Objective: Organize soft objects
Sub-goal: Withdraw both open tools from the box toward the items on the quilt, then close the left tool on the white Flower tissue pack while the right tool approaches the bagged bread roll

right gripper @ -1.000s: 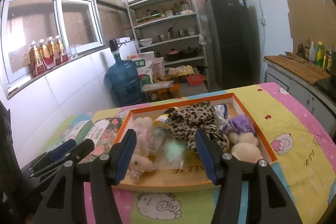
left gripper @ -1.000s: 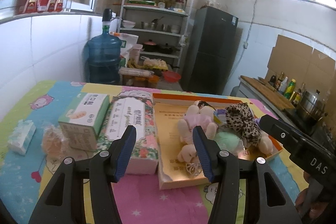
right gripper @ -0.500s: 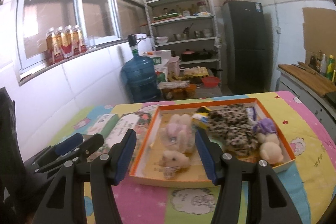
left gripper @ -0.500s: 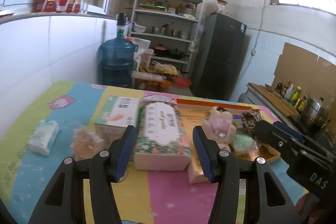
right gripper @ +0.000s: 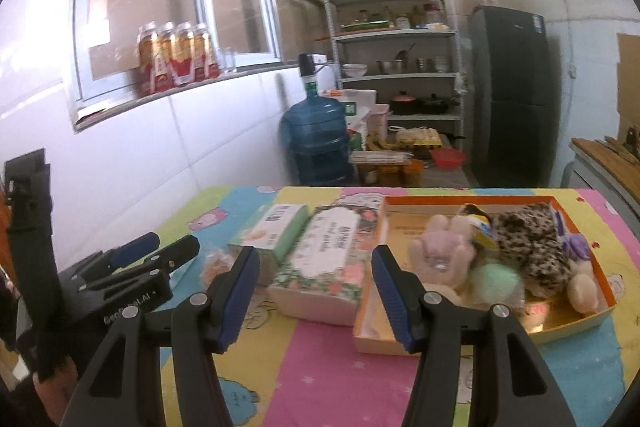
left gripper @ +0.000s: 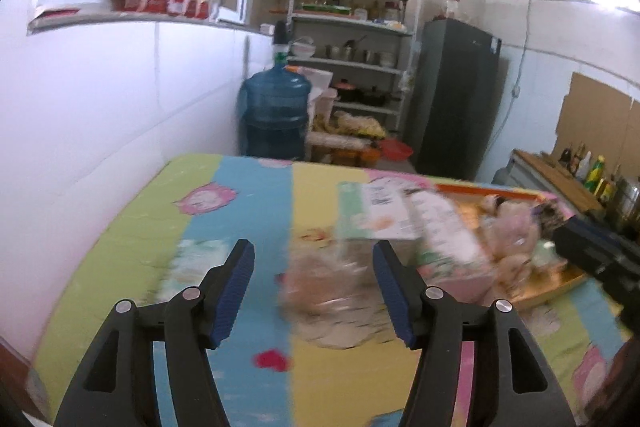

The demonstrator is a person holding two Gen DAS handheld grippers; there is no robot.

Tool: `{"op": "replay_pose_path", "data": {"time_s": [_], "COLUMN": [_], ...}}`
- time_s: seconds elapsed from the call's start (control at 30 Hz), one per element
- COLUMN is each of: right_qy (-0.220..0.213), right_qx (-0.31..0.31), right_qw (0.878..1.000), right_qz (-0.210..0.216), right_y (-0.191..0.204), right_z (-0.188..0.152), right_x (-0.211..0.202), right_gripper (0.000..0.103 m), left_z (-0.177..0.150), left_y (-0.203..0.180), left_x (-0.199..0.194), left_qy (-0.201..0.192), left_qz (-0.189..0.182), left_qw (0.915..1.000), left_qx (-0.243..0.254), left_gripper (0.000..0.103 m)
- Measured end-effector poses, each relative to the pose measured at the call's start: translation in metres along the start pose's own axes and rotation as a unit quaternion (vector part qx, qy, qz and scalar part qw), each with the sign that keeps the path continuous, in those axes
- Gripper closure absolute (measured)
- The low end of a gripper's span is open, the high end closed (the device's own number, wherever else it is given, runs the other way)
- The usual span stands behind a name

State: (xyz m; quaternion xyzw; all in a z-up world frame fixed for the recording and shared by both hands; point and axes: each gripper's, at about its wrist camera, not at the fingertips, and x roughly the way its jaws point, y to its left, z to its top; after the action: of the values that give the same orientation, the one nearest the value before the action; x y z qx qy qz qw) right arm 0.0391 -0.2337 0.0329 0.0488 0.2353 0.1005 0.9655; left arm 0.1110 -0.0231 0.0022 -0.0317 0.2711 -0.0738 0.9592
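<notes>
Blue-padded, the left gripper (left gripper: 314, 293) is hovering over a crinkly snack bag (left gripper: 332, 291), jaws just widening, gripping nothing. Nearby, the right gripper (right gripper: 314, 293) is also gaping empty.

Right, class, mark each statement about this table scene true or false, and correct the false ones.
1. The leopard-print plush toy lies inside the orange-rimmed cardboard tray. True.
2. The right gripper is clamped on the floral tissue box. False: its jaws stand open, holding nothing.
3. The green-sided tissue box sits beside the floral box, outside the tray. True.
4. The blue water jug stands on the table. False: it stands on the floor beyond it.
5. The left gripper holds a plush toy. False: it is empty.
</notes>
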Motion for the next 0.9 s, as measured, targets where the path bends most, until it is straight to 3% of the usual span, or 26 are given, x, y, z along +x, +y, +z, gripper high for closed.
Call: {"op": "replay_pose_path", "data": {"time_s": [0.17,0.27,0.47,0.9], "right_qy": [-0.003,0.008,0.023,0.045], "right_qx": [-0.015,-0.02,-0.032,-0.02], "right_qw": [1.0,0.999,0.999,0.998], "right_qz": [0.011,0.024,0.037,0.046], "right_y": [0.019,0.03,0.041,0.035], "right_z": [-0.002,-0.003,-0.007,-0.015], "right_x": [0.006,0.014,0.03,0.053], "right_gripper": [0.023,0.023,0.023,0.023], "left_z": [-0.004,-0.007,-0.01,-0.011], "left_y": [0.046,0.062,0.082,0.095], "left_x": [0.008,0.013,0.051,0.089], "left_qy": [0.012,0.019,0.097,0.127], "left_qz": [0.017,0.014,-0.054,0.032], "left_qw": [0.9998,0.9997,0.9935,0.9913], "left_qx": [-0.008,-0.008,-0.025,-0.008], "left_gripper": [0.035,0.032,0.031,0.031]}}
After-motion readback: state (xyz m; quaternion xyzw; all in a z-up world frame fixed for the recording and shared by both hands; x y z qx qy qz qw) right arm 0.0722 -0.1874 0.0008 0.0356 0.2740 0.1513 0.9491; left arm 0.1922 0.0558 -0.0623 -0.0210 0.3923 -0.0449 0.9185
